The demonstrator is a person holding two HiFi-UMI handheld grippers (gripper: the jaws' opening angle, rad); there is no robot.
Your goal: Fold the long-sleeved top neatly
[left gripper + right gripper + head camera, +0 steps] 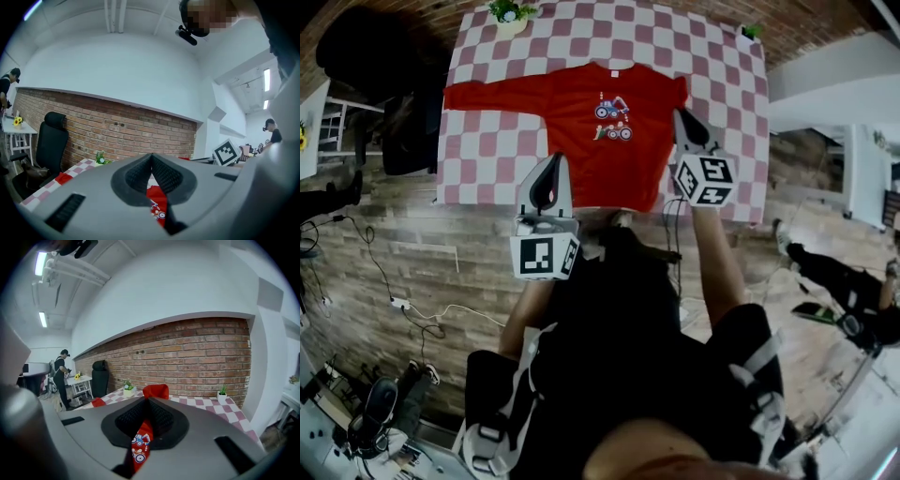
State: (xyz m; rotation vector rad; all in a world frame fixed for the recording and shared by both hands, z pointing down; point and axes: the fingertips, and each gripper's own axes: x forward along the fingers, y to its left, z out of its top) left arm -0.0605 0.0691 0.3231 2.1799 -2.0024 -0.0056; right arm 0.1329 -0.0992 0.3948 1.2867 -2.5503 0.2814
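Note:
A red long-sleeved top with a tractor print lies flat on the pink-and-white checked table. Its left sleeve stretches out to the left. No right sleeve shows, only a red bump at the right shoulder. My left gripper hovers over the top's near hem, shut and empty. My right gripper hangs by the top's right edge, jaws together, holding nothing. In the left gripper view the closed left gripper has the print below it. The right gripper view shows the right gripper shut above the print.
A potted plant stands at the table's far left and a smaller one at the far right. A black office chair sits left of the table. Cables lie on the wooden floor. A person is at the right.

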